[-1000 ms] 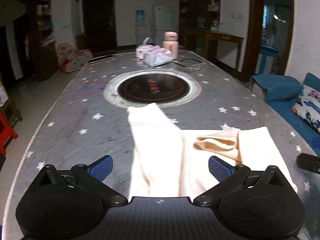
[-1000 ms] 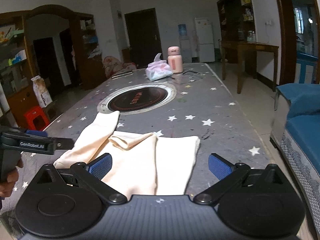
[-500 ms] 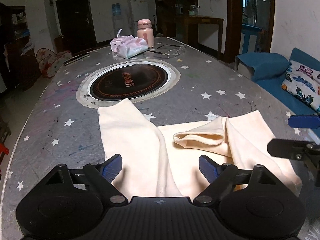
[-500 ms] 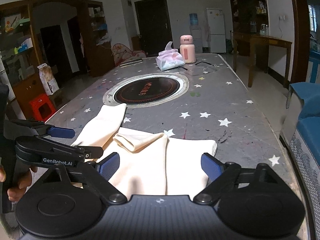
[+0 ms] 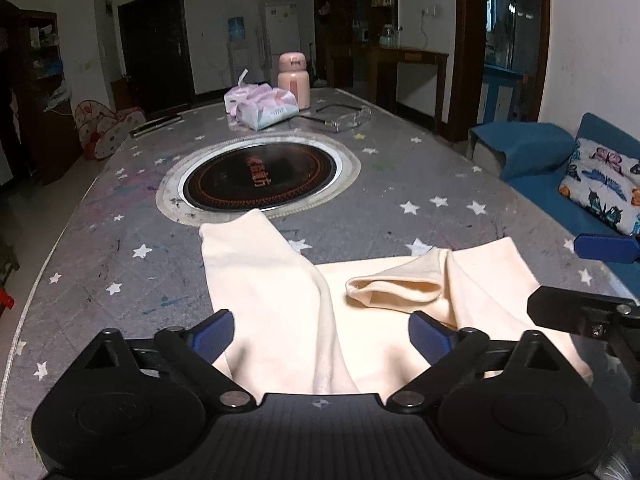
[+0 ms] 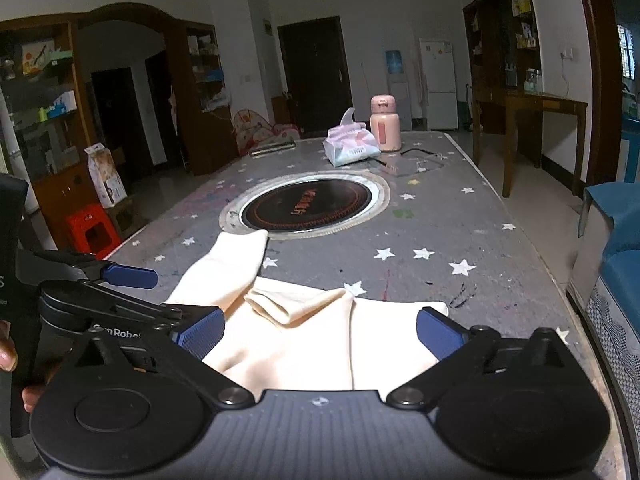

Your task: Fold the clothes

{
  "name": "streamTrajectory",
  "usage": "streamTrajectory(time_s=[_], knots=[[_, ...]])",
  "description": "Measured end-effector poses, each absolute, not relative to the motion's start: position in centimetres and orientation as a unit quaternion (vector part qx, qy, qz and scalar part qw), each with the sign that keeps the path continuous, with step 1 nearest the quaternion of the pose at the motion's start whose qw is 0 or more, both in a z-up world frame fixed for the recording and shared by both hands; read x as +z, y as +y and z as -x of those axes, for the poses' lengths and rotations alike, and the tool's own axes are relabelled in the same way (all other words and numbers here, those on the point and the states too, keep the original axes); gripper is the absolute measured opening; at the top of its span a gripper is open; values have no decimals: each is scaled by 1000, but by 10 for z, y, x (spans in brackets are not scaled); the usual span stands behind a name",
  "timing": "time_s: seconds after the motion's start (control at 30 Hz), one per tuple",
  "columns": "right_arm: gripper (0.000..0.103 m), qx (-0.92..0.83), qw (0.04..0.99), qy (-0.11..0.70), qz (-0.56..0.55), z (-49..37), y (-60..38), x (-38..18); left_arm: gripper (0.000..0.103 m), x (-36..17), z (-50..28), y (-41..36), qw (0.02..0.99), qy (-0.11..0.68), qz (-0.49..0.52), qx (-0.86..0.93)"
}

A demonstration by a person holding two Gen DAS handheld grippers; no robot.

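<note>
Showing only rightward: person's fingers [image 6: 8,358].

Colours we see

We see a cream cloth [image 5: 276,292] on a grey surface [image 5: 420,184] with white stars, blue fingers [image 5: 210,334], a pink bottle [image 5: 294,80] and a red stool [image 6: 90,232].

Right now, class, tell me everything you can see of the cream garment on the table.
The garment is pale cream, soft, matte cloth, plain and unprinted. It lies flat on the starred grey table, near the front edge. One long sleeve-like part reaches toward the round cooktop, its end close to the rim. Another part is folded over the body, its open cuff showing. Both grippers, left and right, are open above it, gripping nothing.
</note>
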State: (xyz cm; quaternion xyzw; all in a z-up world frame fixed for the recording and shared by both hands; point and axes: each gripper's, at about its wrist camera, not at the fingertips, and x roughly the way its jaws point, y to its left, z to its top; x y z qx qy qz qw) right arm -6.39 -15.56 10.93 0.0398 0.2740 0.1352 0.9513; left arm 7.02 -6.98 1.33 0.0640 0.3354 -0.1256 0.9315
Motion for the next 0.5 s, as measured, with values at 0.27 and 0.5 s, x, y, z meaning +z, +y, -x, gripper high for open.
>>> streamTrajectory(time_s=[0.27,0.5], knots=[[103,138,954,262,-51,82,-152,111,103,20,-47,-58,937,324,-46,-124],[103,160,951,262,-43,97,-148,115,103,24,-25,-48,939,322,-40,-117]])
